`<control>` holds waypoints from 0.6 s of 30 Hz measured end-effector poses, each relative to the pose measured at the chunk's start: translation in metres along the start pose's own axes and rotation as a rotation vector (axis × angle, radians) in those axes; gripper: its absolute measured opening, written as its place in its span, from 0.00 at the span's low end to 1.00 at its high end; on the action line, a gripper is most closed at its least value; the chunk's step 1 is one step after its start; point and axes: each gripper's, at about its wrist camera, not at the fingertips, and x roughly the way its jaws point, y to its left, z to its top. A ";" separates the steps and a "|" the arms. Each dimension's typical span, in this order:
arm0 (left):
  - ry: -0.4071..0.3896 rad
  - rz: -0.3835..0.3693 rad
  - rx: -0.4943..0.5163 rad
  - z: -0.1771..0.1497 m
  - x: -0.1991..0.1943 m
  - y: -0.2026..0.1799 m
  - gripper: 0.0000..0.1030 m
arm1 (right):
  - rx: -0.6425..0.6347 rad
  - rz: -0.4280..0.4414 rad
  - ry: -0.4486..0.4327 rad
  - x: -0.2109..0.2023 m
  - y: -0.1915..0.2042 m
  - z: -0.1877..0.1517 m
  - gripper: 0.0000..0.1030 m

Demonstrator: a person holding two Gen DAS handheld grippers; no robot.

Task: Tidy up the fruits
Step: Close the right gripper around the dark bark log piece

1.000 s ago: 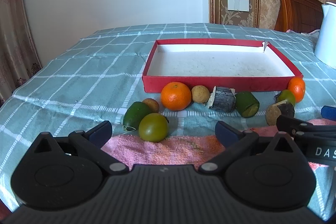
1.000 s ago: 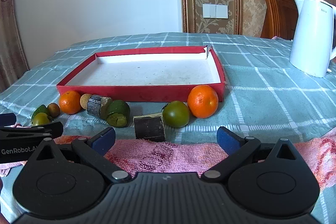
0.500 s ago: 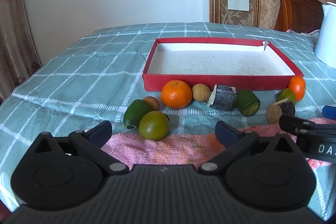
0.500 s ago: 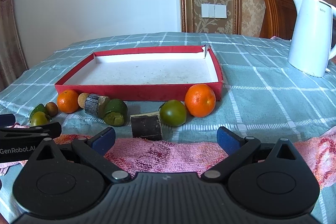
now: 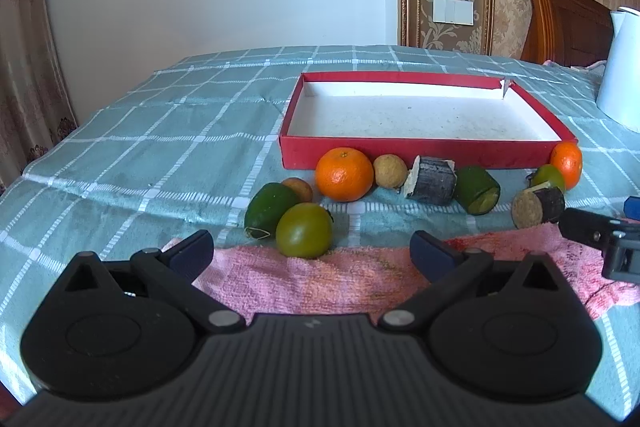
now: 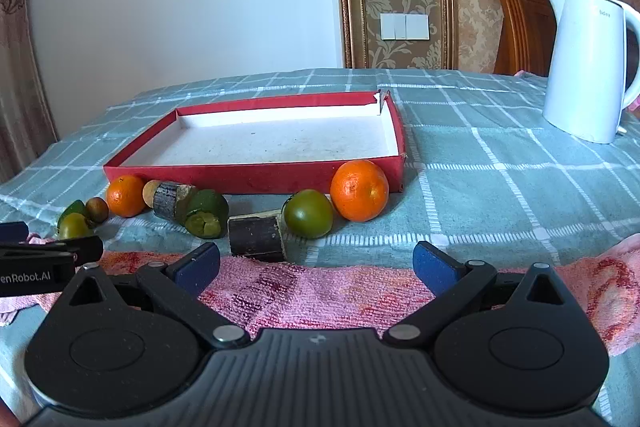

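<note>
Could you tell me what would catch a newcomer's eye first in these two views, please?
The red tray in the middle of the checked tablecloth stands out first, with nothing in it. Next comes the row of fruit along its near wall, above all the two oranges, one at the left and one by the tray's right corner. A white kettle stands far right.
</note>
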 end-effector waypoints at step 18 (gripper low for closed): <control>-0.010 -0.004 -0.042 -0.007 -0.001 0.020 1.00 | -0.032 0.119 0.051 0.023 0.018 0.012 0.53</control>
